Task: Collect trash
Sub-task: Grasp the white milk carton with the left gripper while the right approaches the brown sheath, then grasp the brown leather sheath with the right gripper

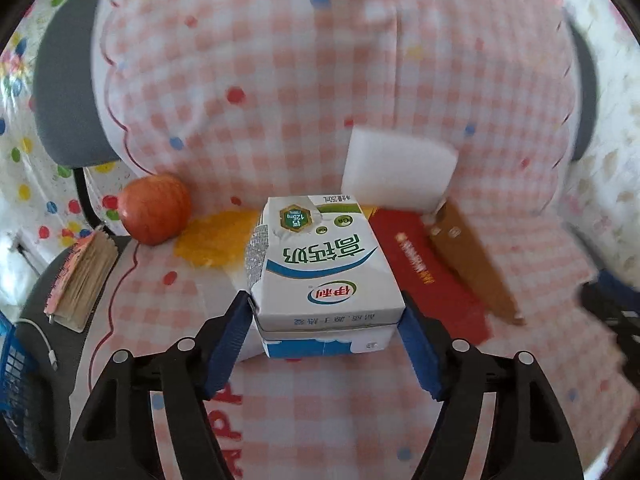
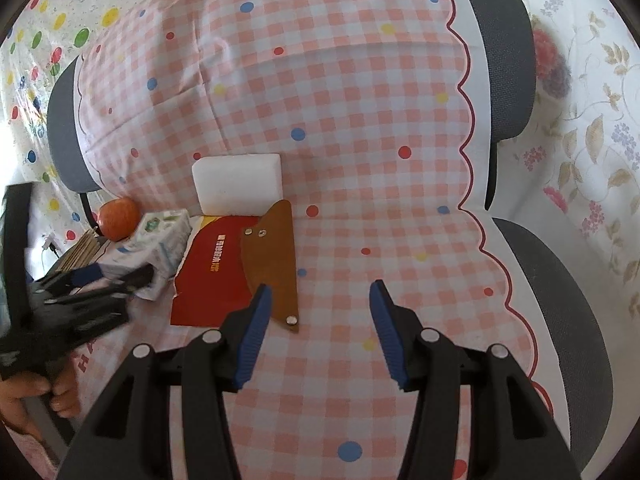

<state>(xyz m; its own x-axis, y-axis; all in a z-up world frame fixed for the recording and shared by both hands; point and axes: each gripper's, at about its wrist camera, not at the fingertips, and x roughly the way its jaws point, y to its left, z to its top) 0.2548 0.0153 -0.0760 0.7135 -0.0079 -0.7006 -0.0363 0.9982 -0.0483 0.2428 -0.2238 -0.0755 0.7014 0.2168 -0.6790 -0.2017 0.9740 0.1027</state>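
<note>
Straddling milk carton (image 1: 320,268), L hand-held gripper (image 1: 324,316) pads seemingly clamped; R (image 2: 316,300) apart.

Domestic setting, improvised rather than a lab or workshop. An office chair (image 2: 500,60) is draped with a pink checked cloth (image 2: 340,100) serving as the work surface. Patterned sheets (image 2: 592,128) cover the surroundings. Household items lie about: an apple (image 1: 156,214), a notebook (image 1: 82,280), a charging cable (image 1: 44,340).
</note>
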